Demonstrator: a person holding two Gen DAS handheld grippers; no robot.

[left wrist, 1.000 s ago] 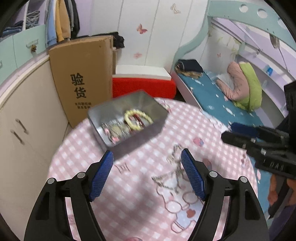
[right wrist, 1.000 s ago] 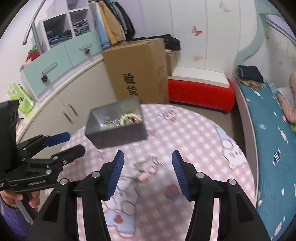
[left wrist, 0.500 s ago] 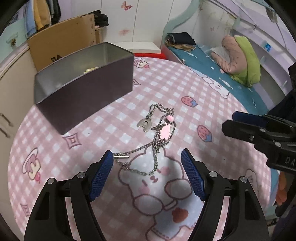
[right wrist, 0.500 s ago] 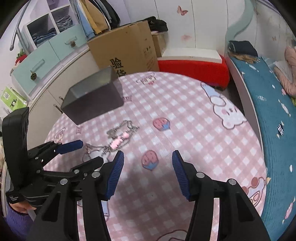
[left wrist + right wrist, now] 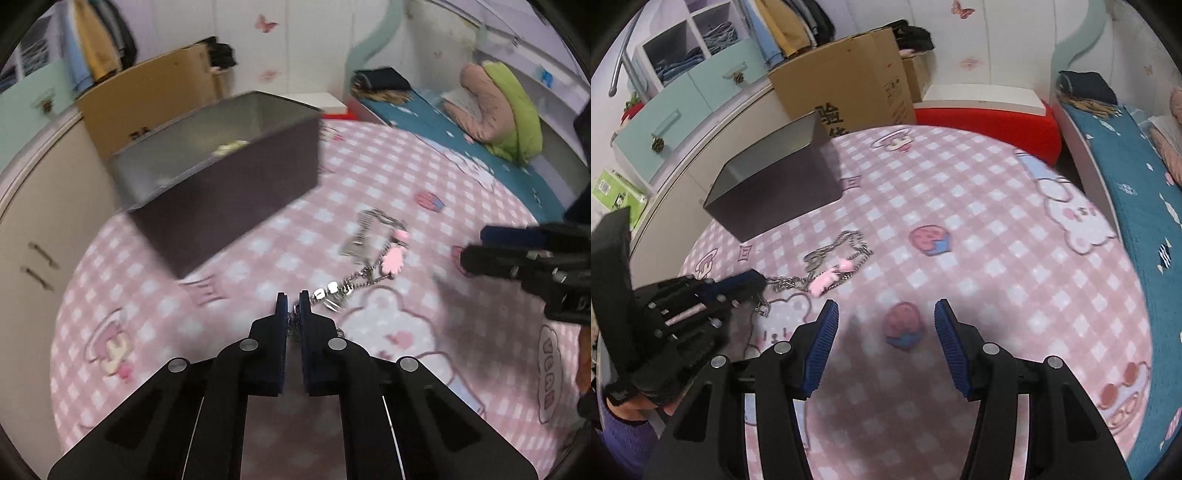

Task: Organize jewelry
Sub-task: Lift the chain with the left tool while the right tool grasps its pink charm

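A silver chain necklace [image 5: 364, 267] with a pink charm [image 5: 394, 258] lies on the pink checked tablecloth [image 5: 258, 243]. My left gripper [image 5: 292, 301] is shut on the near end of the chain. The same necklace shows in the right wrist view [image 5: 834, 258], with the left gripper [image 5: 753, 282] pinching its end. A grey metal box [image 5: 221, 162] stands behind, with a yellow bead bracelet [image 5: 229, 147] inside; the box also shows in the right wrist view [image 5: 775, 184]. My right gripper [image 5: 885, 317] is open and empty, low over the cloth right of the necklace.
A cardboard box [image 5: 846, 88] stands behind the round table. Cupboards with teal drawers [image 5: 683, 110] run along the left. A red bench [image 5: 990, 118] and a bed with a teal cover [image 5: 1126, 166] lie to the right. The table's edge curves around on all sides.
My left gripper has moved down and forward and closed on the end of the chain. My right gripper has moved lower and nearer the table and stays open.
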